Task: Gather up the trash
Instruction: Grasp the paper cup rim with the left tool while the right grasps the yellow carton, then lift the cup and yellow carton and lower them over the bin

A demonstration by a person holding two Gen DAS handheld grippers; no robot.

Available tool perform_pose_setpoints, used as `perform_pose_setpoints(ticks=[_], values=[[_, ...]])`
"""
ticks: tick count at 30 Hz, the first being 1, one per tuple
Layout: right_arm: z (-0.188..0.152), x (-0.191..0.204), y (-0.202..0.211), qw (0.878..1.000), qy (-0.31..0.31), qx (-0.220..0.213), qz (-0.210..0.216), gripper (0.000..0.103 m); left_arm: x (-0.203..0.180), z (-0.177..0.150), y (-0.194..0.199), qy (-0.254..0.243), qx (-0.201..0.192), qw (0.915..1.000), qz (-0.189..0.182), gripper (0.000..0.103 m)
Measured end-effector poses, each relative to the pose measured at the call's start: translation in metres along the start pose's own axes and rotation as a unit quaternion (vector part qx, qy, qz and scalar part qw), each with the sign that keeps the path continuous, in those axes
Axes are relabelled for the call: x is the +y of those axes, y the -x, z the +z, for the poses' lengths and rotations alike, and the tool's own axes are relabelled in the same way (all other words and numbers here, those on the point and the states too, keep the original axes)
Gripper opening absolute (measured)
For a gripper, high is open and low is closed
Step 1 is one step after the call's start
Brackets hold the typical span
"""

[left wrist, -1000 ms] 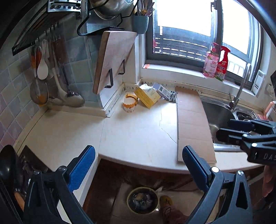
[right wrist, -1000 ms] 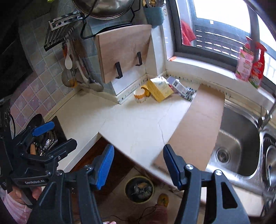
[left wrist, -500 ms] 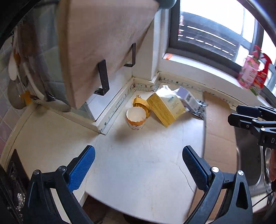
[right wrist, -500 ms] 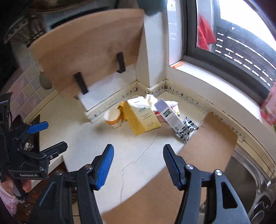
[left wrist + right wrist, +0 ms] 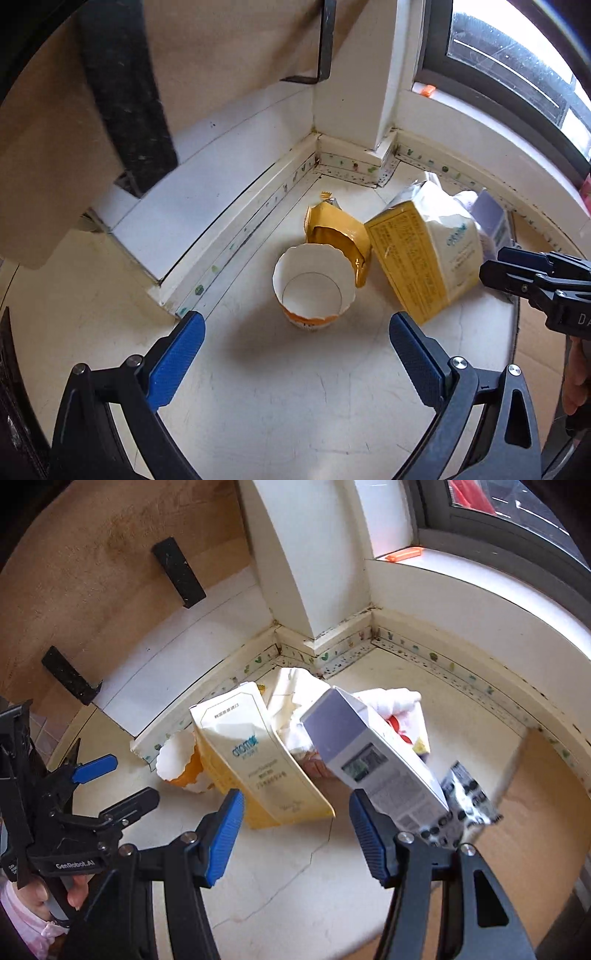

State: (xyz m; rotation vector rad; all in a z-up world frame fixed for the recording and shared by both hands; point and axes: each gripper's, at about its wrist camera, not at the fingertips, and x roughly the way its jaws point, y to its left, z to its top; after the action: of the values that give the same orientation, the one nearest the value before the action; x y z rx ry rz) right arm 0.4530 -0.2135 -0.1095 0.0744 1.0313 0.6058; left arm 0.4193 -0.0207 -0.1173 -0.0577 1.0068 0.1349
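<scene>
Trash is heaped in the counter's back corner. A white paper cup [image 5: 312,291] with an orange band stands upright, an orange foil wrapper [image 5: 338,230] behind it. A yellow carton [image 5: 421,258] leans to its right. My left gripper [image 5: 295,343] hangs open just in front of the cup, nothing between its blue pads. In the right wrist view the yellow carton [image 5: 262,757], a grey-white box [image 5: 373,760], crumpled white paper [image 5: 295,698] and a black-and-white wrapper [image 5: 461,797] lie together. My right gripper [image 5: 295,823] is open, close before the carton and box.
A wooden cutting board [image 5: 110,572] on black brackets [image 5: 179,572] overhangs the corner at upper left. A white pillar [image 5: 354,74] and window sill [image 5: 480,590] bound the back. A cardboard sheet [image 5: 535,812] covers the counter at right. The cream counter [image 5: 277,406] shows a crack.
Both grippers have come down and forward toward the corner. The trash now fills the middle of both views; the floor, sink and hanging utensils have left the frame. Both stay open.
</scene>
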Motion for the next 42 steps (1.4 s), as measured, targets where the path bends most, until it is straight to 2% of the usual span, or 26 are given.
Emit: perform_pose_setpoints(ticks=[3, 6, 8, 10, 12, 14, 17, 18, 25, 28, 36, 42], values=[[0.003, 0.004, -0.008, 1.0, 0.023, -0.001, 0.013, 0.06, 0.0, 0.003, -0.013, -0.001, 0.004, 1.0, 0.0, 0.099], [0.005, 0.014, -0.016, 0.998, 0.055, 0.002, 0.002, 0.06, -0.001, 0.006, -0.025, 0.0, 0.01, 0.9999, -0.002, 0.098], [0.005, 0.017, -0.023, 0.998, 0.062, 0.012, 0.009, 0.06, -0.004, 0.007, -0.03, -0.002, 0.015, 0.9999, -0.005, 0.091], [0.002, 0.022, -0.027, 0.997, 0.07, 0.019, 0.017, 0.051, -0.006, 0.008, -0.036, 0.001, 0.019, 0.9998, -0.008, 0.086], [-0.002, 0.026, -0.033, 0.996, 0.077, 0.033, 0.027, 0.021, -0.006, 0.009, -0.041, 0.005, 0.023, 0.9996, -0.014, 0.079], [-0.007, 0.027, -0.039, 0.995, 0.076, 0.046, 0.04, 0.014, -0.006, 0.009, -0.045, 0.008, 0.029, 0.9993, -0.023, 0.062], [-0.015, 0.031, -0.04, 0.994, 0.075, 0.047, 0.058, 0.008, -0.005, 0.009, -0.05, 0.011, 0.035, 0.999, -0.026, 0.042], [-0.017, 0.033, -0.038, 0.994, 0.074, 0.044, 0.063, 0.007, -0.004, 0.008, -0.051, 0.012, 0.034, 0.999, -0.027, 0.04], [-0.03, 0.051, -0.011, 0.994, 0.061, 0.009, 0.088, 0.002, 0.002, 0.0, -0.038, 0.024, 0.022, 0.9984, -0.047, 0.035], [-0.038, 0.057, 0.003, 0.994, 0.055, 0.0, 0.094, 0.002, 0.004, -0.01, -0.02, 0.023, 0.014, 0.9981, -0.055, 0.035], [-0.066, 0.081, 0.046, 0.995, 0.038, -0.016, 0.091, 0.002, 0.011, -0.053, 0.055, 0.016, -0.009, 0.9959, -0.089, 0.035], [-0.11, 0.122, 0.094, 0.997, 0.025, -0.039, 0.068, 0.002, 0.024, -0.1, 0.124, -0.003, -0.026, 0.9924, -0.12, 0.035]])
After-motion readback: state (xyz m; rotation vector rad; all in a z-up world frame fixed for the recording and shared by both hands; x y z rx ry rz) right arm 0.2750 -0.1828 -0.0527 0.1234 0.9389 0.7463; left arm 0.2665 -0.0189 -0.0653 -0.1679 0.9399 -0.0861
